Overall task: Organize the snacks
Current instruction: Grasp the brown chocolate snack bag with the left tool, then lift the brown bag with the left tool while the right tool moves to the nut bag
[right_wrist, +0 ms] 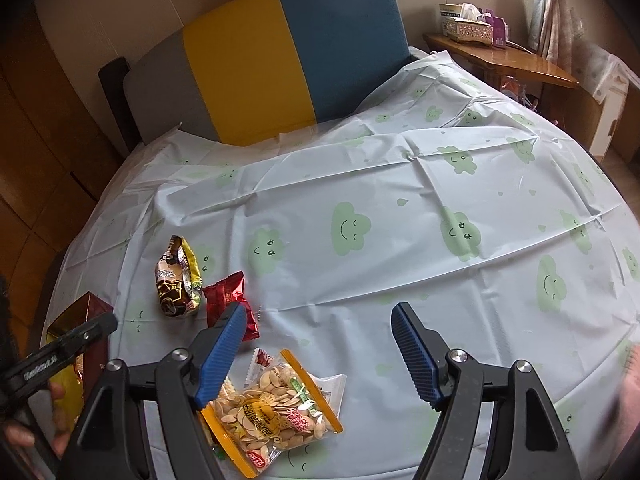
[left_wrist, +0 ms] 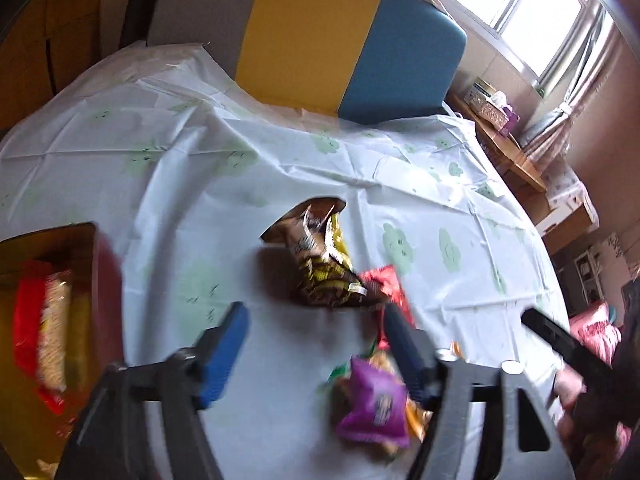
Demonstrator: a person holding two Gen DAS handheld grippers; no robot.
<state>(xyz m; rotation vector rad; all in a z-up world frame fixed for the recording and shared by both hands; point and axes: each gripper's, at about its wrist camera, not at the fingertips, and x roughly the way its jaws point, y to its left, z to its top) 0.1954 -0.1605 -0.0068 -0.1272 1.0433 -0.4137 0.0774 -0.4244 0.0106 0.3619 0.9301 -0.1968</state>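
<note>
My left gripper (left_wrist: pixel 316 344) is open over the pale cloth, nothing pinched between its blue fingers. Just ahead of it lie a brown and yellow snack packet (left_wrist: pixel 324 264) and a red packet (left_wrist: pixel 386 284). A purple packet (left_wrist: pixel 376 404) rests on other packets close to its right finger. At the left stands a red box (left_wrist: pixel 106 280) holding a red packet. My right gripper (right_wrist: pixel 320 344) is open too, above a clear seed packet with orange edges (right_wrist: pixel 276 404). The red packet (right_wrist: pixel 232 304), the brown packet (right_wrist: pixel 178 276) and the box (right_wrist: pixel 92 312) sit to its left.
The table carries a pale blue cloth with green clouds (right_wrist: pixel 400 200). Behind it stands a grey, yellow and blue padded back (right_wrist: pixel 300 60). A wooden side table (right_wrist: pixel 520 60) with a tissue box is at the far right. The left gripper's body (right_wrist: pixel 60 352) crosses the right view's left edge.
</note>
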